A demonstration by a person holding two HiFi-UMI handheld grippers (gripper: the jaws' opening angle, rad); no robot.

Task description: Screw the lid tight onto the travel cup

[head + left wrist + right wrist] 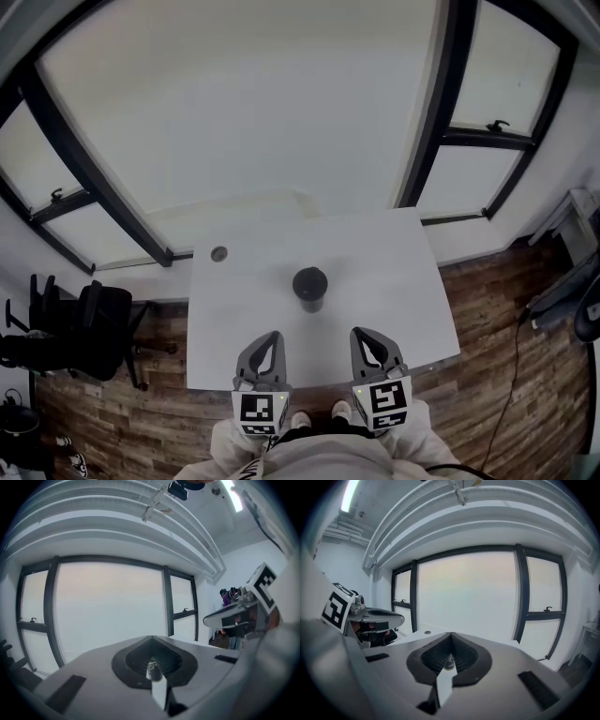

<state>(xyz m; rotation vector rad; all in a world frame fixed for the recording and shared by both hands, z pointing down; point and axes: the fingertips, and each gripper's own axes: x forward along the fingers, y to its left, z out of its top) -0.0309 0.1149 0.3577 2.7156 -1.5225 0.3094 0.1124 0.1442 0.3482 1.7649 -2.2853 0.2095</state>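
Two grippers of mine, left gripper (272, 337) and right gripper (364, 334), sit shut and empty above the near edge of the table (394, 281). The dark-topped cup (310, 287) stands mid-table, apart from both. A small disc (219, 253) lies near the far left corner. Around it I see wood floor (487, 309), tall windows (244, 103) and a chair (98, 328). Only my gripper views show the ceiling light (349, 494).

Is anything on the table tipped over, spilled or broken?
Nothing stands out. The cup stands upright mid-table, with no spill around it. A small round thing lies apart near the far left corner; it is too small to identify.
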